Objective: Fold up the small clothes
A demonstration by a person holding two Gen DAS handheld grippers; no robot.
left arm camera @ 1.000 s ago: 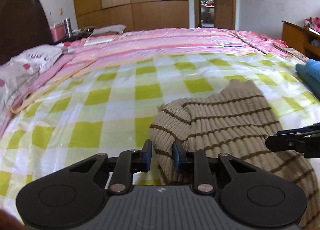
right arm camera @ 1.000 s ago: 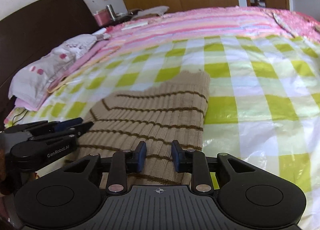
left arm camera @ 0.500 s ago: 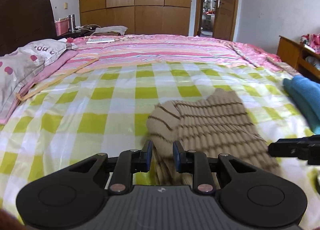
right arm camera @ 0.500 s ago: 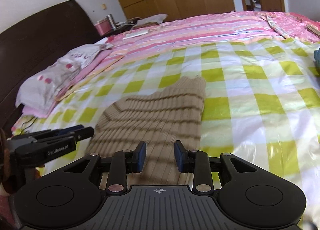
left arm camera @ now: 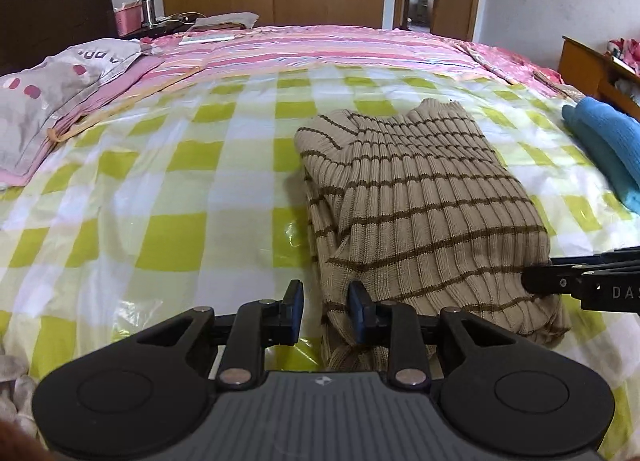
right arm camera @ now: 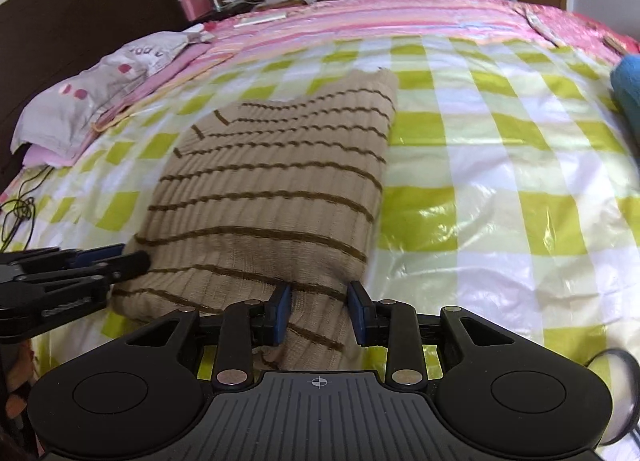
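Note:
A beige ribbed sweater with brown stripes (left arm camera: 420,197) lies folded on the green-checked plastic sheet (left arm camera: 160,197) on the bed; it also shows in the right wrist view (right arm camera: 272,189). My left gripper (left arm camera: 326,307) is open at the sweater's near left corner, its right finger against the cloth edge. My right gripper (right arm camera: 318,311) is open with the sweater's near edge lying between its fingers. Each gripper appears from the side in the other's view: the right one (left arm camera: 580,281), the left one (right arm camera: 80,269).
A folded blue garment (left arm camera: 604,141) lies at the right of the bed. A grey spotted pillow (left arm camera: 48,101) is at the left by the dark headboard (right arm camera: 80,5). A black cable (right arm camera: 16,213) lies off the bed's left edge. A wooden cabinet (left arm camera: 592,65) stands at far right.
Both grippers have pulled back toward me and lowered, and their jaws have opened wider. The sweater has settled flat on the sheet and is further from the cameras.

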